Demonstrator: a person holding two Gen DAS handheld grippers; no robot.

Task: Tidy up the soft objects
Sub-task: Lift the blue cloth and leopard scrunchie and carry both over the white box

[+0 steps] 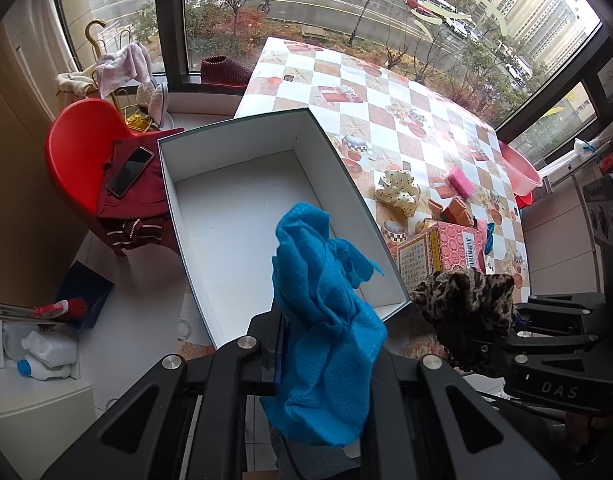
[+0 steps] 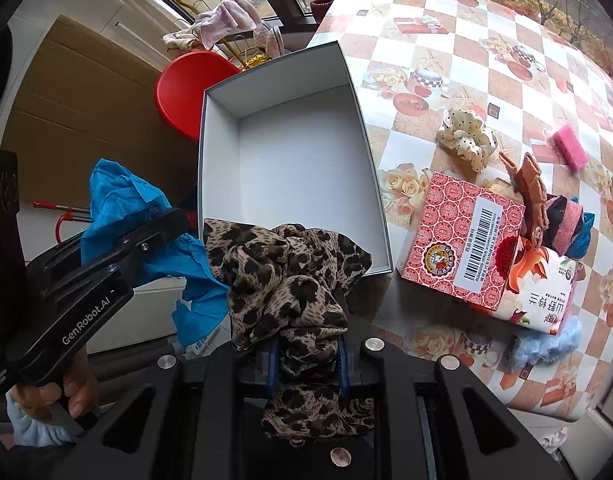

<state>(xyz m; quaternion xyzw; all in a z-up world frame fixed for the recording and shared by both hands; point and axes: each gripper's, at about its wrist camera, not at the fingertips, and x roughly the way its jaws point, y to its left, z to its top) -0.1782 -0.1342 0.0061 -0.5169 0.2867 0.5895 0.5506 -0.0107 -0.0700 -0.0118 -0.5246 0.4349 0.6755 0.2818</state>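
Pinching a limp blue cloth (image 1: 326, 320) between its fingers, the left gripper (image 1: 322, 360) hangs it near the white box (image 1: 242, 216) ahead, while the right gripper (image 2: 306, 364) clamps a light, floppy leopard scarf (image 2: 290, 280), both likely to sag and best held mid-bunch.

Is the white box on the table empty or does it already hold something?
Empty. The white box shows only its bare floor and walls in both views; the blue cloth and leopard scrunchie are held in the jaws near its front edge.
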